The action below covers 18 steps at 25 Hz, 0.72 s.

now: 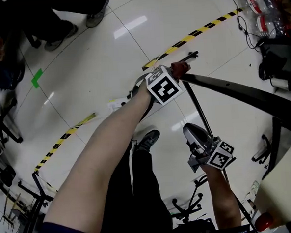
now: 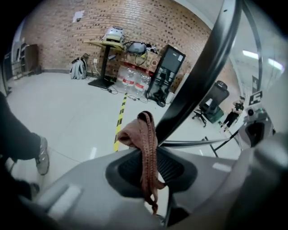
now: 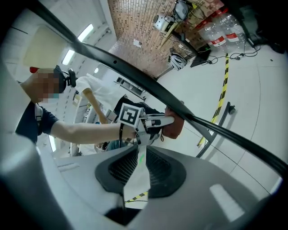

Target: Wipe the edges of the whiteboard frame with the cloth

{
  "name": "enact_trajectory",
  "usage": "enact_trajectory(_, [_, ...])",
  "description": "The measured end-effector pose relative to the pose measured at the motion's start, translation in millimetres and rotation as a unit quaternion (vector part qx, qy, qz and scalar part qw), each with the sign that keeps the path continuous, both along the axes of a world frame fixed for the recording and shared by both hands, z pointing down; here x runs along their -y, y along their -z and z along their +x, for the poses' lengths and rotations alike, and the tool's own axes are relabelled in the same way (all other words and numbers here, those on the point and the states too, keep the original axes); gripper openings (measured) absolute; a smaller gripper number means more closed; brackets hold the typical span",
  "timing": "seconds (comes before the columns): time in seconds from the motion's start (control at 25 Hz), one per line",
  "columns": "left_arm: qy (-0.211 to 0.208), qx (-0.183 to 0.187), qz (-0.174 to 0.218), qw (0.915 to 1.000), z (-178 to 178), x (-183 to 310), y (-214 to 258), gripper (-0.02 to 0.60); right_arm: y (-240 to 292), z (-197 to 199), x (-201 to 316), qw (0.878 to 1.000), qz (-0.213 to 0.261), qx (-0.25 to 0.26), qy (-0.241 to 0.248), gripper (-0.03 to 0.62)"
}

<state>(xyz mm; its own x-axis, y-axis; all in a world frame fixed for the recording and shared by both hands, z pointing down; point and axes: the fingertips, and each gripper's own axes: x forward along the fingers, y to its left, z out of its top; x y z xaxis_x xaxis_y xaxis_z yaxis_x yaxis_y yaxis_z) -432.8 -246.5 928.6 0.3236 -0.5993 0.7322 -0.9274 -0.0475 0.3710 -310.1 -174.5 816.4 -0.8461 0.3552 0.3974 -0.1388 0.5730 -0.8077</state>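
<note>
Gripping the soft, limp cloth (image 2: pixel 137 134) mid-fold in your left gripper (image 2: pixel 147 157), wrap it round the rigid whiteboard frame (image 2: pixel 202 72) just to its right.

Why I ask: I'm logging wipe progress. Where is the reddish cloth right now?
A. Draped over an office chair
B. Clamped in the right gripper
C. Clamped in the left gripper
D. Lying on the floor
C: the left gripper view shows the cloth pinched in the left gripper beside the whiteboard frame; the right gripper has its jaws apart, empty.
</note>
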Motion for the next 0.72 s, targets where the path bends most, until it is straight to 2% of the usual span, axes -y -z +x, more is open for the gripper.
enact_trajectory(0.08, [-0.03,0.017,0.019,0.9992,4,5,10,0.072,0,5,-8,1.0,-0.001,-0.006,0.01,0.058])
enact_trajectory(0.2, [-0.083,0.051,0.057,0.9936,7,8,33,0.072,-1,7,-18,1.0,-0.011,-0.01,0.011,0.055])
enact_trajectory(0.32, [-0.111,0.072,0.071,0.9886,8,5,52,0.072,2,8,-34,1.0,-0.021,-0.012,0.019,0.052])
enact_trajectory(0.52, [-0.128,0.089,0.076,0.9849,6,2,77,0.072,14,-2,-57,0.998,-0.023,-0.002,0.051,0.051])
enact_trajectory(0.72, [-0.111,0.079,0.085,0.9871,8,3,97,0.074,27,-14,-67,0.996,-0.006,0.008,0.083,0.048])
